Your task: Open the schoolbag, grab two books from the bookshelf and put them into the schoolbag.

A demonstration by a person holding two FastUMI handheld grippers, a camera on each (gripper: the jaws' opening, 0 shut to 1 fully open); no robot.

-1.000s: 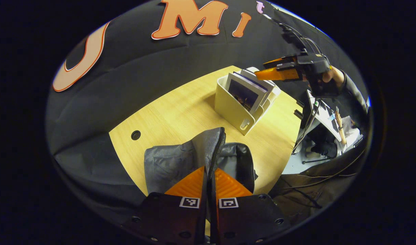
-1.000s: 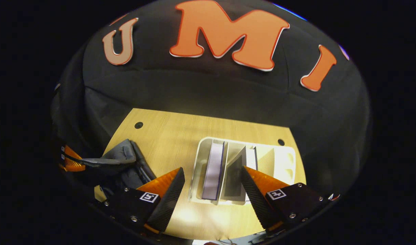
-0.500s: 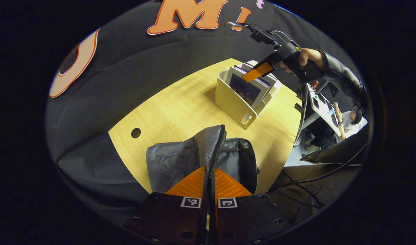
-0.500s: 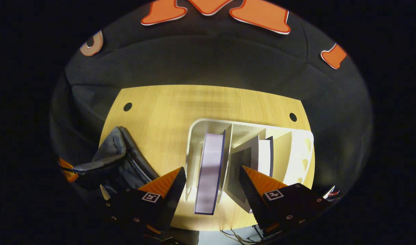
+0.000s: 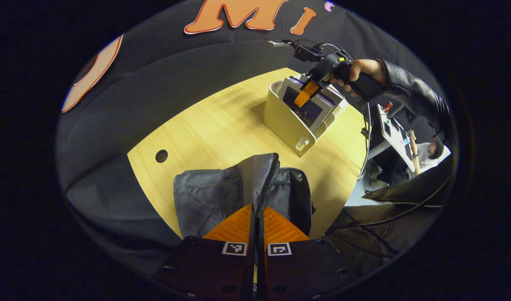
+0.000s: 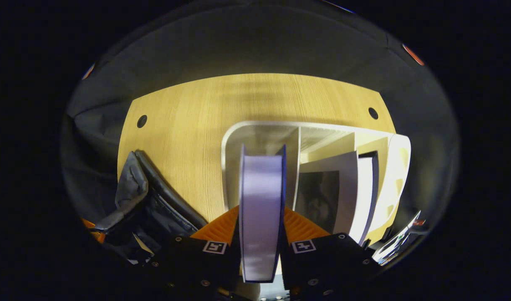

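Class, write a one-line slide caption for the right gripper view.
Right tool shut on a thick book standing in the white bookshelf.

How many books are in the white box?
3: a thick purple-edged book in the white bookshelf's left slot, clamped by the right gripper; a dark-covered book and another alongside. More may hide.

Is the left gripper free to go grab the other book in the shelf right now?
Probably not: the left gripper is shut on the schoolbag's zipper edge, holding it open, across the table from the bookshelf.
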